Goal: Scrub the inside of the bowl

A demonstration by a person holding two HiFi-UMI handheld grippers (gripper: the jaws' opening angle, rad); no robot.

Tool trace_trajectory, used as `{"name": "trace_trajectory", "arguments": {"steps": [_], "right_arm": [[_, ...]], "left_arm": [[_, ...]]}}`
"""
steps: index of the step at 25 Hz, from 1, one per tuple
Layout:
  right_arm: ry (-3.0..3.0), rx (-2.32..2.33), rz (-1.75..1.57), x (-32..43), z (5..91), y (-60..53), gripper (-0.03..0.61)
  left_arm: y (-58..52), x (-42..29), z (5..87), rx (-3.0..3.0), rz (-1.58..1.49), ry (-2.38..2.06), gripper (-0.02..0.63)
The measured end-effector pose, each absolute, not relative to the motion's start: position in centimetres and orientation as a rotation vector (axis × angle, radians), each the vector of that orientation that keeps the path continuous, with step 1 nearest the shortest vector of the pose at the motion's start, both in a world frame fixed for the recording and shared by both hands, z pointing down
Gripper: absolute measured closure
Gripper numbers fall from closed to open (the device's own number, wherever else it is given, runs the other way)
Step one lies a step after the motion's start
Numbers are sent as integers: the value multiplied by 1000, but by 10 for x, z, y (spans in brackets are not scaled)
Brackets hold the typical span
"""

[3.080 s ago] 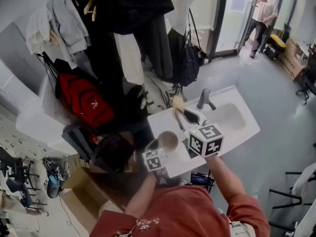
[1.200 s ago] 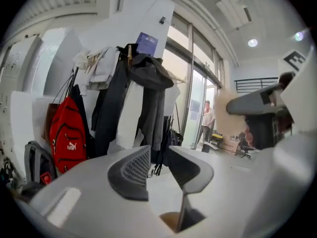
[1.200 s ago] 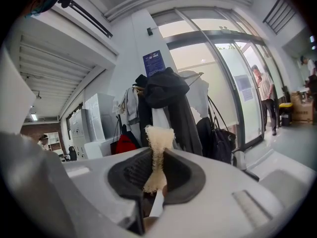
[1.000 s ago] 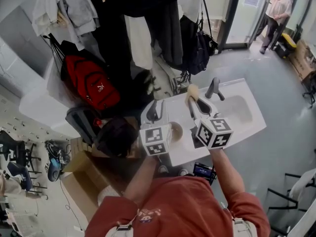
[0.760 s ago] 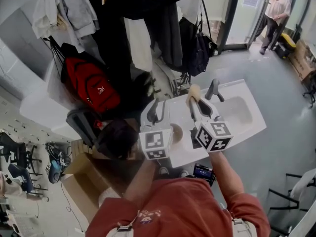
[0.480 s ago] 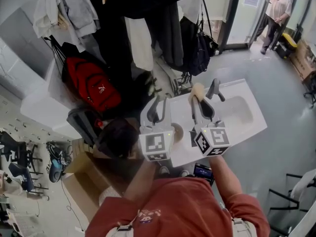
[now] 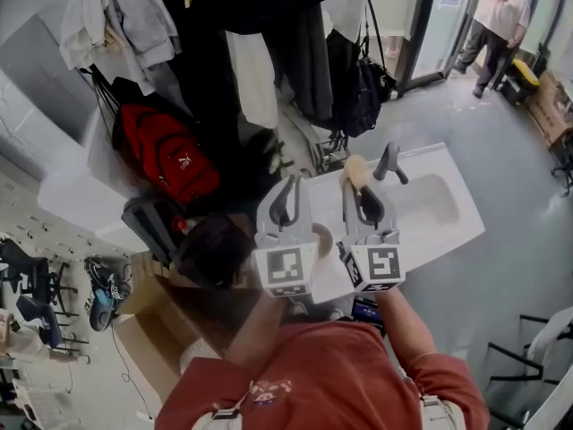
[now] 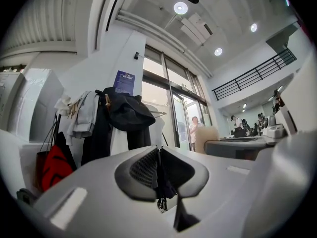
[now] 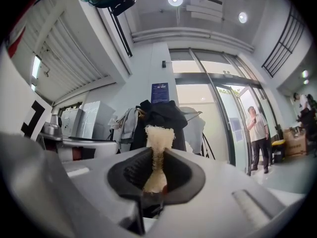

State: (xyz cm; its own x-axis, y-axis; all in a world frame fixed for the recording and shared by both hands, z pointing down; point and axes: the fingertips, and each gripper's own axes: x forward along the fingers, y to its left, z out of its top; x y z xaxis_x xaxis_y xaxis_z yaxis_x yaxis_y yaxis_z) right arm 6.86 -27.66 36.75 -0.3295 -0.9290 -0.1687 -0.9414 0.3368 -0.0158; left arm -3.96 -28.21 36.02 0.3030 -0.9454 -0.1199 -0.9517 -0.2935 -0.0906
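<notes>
My right gripper point(image 7: 356, 186) pinches the tan sponge point(image 7: 354, 168), which juts out past its tips. My left gripper point(image 7: 289, 186) has just been closing and its jaws meet on nothing. The bowl point(image 7: 321, 236), half hidden, seems to sit on the sink counter point(image 7: 421, 231) between them. It lies below and behind the sponge, nearer my left.

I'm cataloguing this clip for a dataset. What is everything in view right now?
sink counter: one, white, centre right
faucet: one, grey, behind the basin
bowl: one, tan, on the counter's near edge
sponge: one, pale yellow, above the counter
backpack: one, red, left of the counter
coats: several, dark and grey, hanging at top
bystander: one, by the doorway, top right
left gripper: one, grey, jaws just closed together, nothing between
right gripper: one, grey, jaws shut on the sponge
</notes>
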Motion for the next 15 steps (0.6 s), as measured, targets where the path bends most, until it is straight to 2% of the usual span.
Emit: {"name": "trace_trajectory", "arguments": {"steps": [5,15], "right_arm": [[2466,-1728,126,66,371,-276,529],[2482,-1711,146,61,366,-277,529]], "left_arm": [[-281,-35,361,-2424,78,1754,606],[-282,-28,368,-2461,54,1731,607]]}}
